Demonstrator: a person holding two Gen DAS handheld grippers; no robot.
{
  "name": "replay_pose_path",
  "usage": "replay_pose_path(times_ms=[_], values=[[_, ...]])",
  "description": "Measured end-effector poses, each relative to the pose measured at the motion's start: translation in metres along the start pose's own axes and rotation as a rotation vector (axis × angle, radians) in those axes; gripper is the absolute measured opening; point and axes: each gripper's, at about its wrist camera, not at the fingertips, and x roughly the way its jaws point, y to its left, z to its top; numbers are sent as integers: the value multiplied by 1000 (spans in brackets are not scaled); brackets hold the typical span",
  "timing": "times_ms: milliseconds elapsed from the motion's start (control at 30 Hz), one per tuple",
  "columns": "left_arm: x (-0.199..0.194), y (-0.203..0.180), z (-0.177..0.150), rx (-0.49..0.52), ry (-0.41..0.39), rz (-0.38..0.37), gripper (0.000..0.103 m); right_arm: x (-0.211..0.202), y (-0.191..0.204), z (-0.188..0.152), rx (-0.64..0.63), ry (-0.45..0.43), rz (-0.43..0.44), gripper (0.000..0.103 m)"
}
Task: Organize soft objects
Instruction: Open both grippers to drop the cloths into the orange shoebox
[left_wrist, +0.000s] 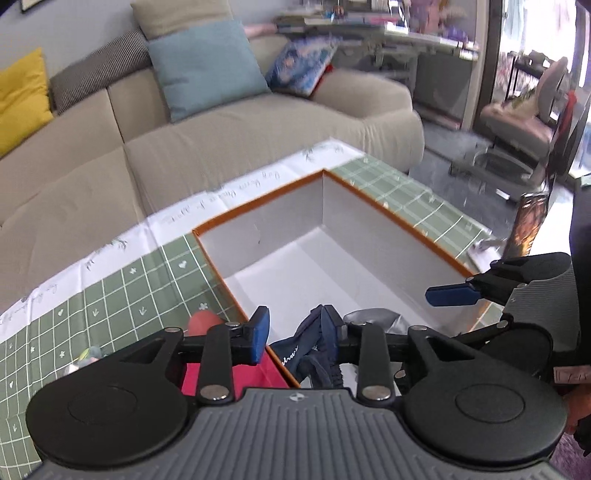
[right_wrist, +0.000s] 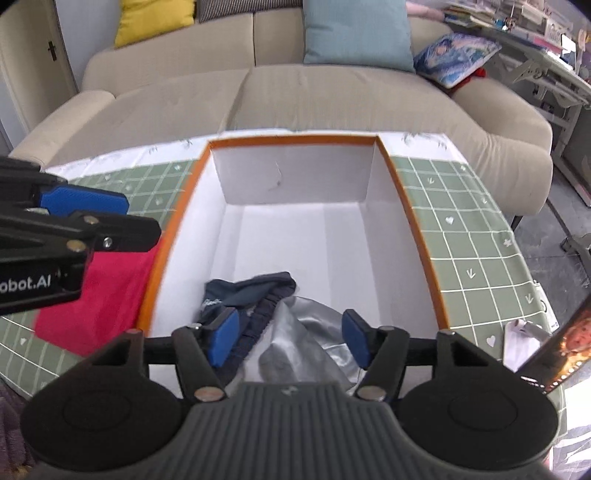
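An open white box with an orange rim (left_wrist: 258, 204) (right_wrist: 295, 139) stands on the green checked tablecloth (left_wrist: 129, 280) (right_wrist: 461, 221). At its near end lie a crumpled navy garment (left_wrist: 291, 356) (right_wrist: 251, 291) and a silver-grey cloth (left_wrist: 373, 317) (right_wrist: 310, 325). A red cloth (left_wrist: 255, 376) (right_wrist: 103, 295) lies on the table just left of the box. My left gripper (left_wrist: 295, 328) (right_wrist: 85, 201) hovers open over the box's near left rim, holding nothing. My right gripper (right_wrist: 290, 339) (left_wrist: 452, 295) stands open above the two cloths in the box, its pads clear of them.
A beige sofa (right_wrist: 332, 103) with yellow, striped, light blue and patterned cushions runs along the table's far side. A dark glossy upright object (left_wrist: 528, 225) (right_wrist: 576, 343) and a small white item (right_wrist: 524, 332) sit at the table's right edge. A desk and a chair stand further right.
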Motion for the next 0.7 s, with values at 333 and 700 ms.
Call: replay_pose_path(times_ms=[333, 700], values=[[-59, 16, -52, -52, -99, 41, 37, -56, 44, -32, -6, -72, 38, 63], [-91, 45, -106, -148, -115, 105, 41, -79, 100, -57, -88, -108, 141, 73]])
